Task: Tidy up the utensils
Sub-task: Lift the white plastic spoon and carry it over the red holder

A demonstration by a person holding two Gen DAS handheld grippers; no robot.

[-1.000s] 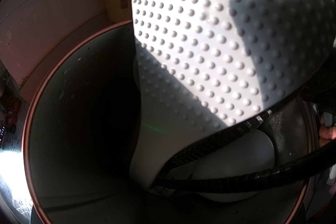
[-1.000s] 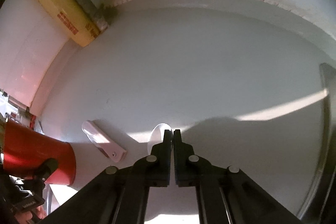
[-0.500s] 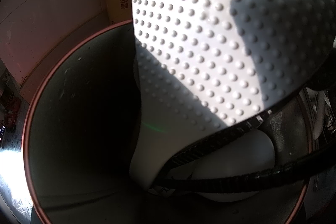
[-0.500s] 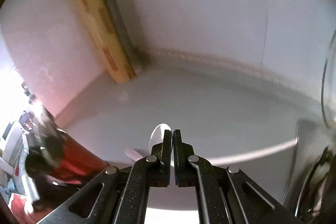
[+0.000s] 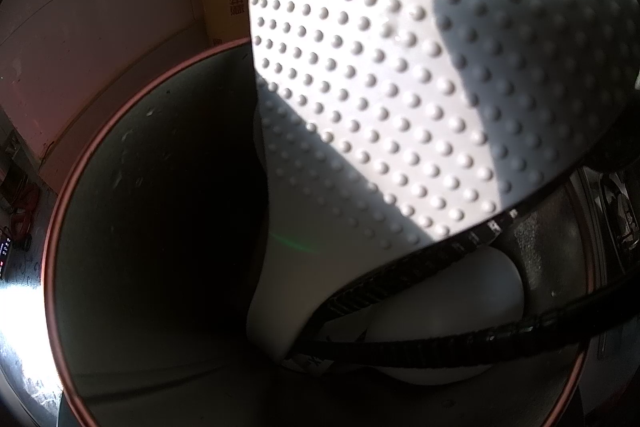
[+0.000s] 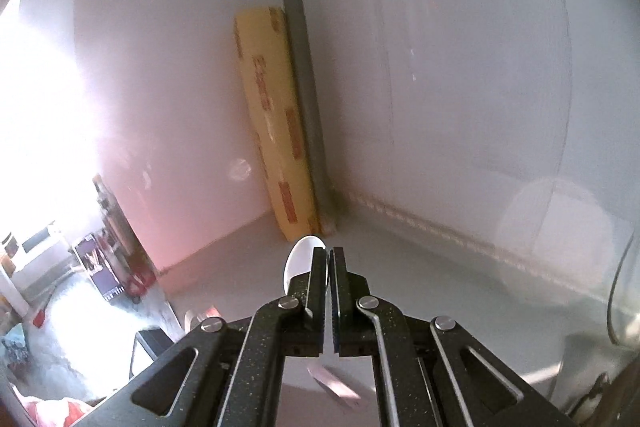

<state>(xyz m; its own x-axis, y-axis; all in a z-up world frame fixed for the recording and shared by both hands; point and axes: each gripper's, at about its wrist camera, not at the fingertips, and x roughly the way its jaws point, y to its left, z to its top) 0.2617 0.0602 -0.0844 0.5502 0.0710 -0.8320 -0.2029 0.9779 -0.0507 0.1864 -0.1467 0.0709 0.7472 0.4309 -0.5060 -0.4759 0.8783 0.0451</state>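
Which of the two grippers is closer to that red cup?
Left. The left gripper is right at the red cup, its camera looking into it; the right gripper holds a white spoon away from it.

White walls (image 6: 460, 67) meet at a grey corner strip (image 6: 298, 67), with a yellow box (image 6: 276, 119) leaning beside it. Bright sunlight glares in from the left over the pale counter (image 6: 420, 259).

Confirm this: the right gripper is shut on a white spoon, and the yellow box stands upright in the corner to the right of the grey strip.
Not quite. The right gripper is shut on the white spoon, but the right wrist view shows the yellow box standing left of the grey strip, not right.
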